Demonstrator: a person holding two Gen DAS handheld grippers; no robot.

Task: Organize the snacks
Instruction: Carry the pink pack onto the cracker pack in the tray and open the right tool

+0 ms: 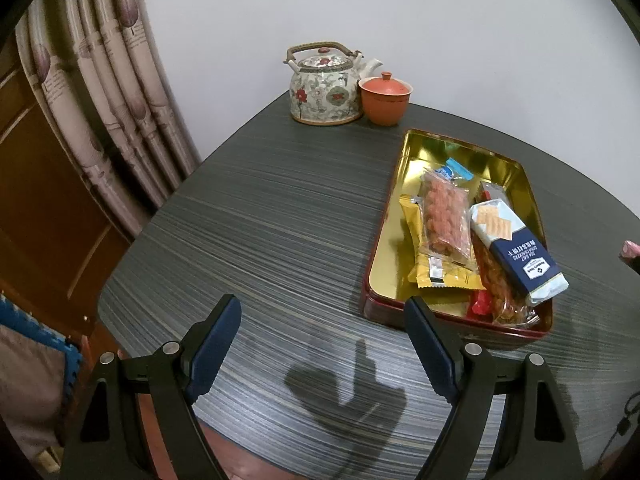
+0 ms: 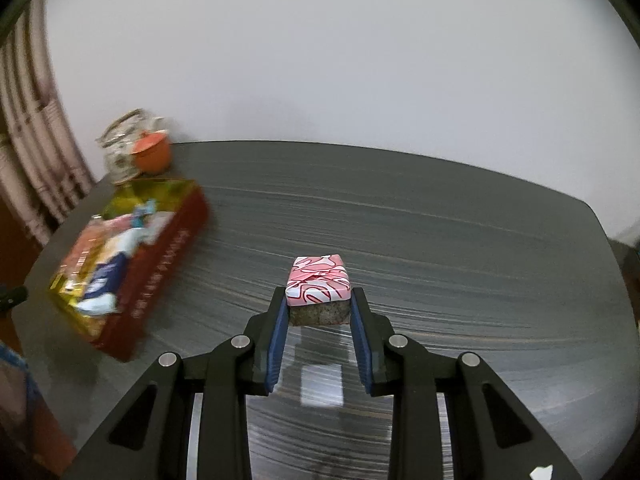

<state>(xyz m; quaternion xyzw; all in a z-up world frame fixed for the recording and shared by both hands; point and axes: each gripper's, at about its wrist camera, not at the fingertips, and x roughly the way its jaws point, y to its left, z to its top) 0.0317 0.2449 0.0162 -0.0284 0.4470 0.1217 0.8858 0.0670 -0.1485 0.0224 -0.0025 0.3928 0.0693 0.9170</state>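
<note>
A red tin with a gold inside (image 1: pixel 386 248) lies on the dark table and holds several snack packs, among them a blue-and-white cracker pack (image 1: pixel 516 248) and a clear pack of orange pieces (image 1: pixel 444 220). My left gripper (image 1: pixel 322 312) hangs open over bare table just left of the tin's near corner, nothing between its fingers. In the right wrist view my right gripper (image 2: pixel 319 304) is shut on a small square snack in pink-and-white wrap (image 2: pixel 319 282), held above the table. The tin (image 2: pixel 160 264) lies blurred to its left.
A flowered teapot (image 1: pixel 324 88) and an orange lidded cup (image 1: pixel 385 98) stand at the table's far corner by the white wall. Curtains (image 1: pixel 104 92) and a wooden door hang left of the table. The table's right edge (image 2: pixel 600 240) curves away.
</note>
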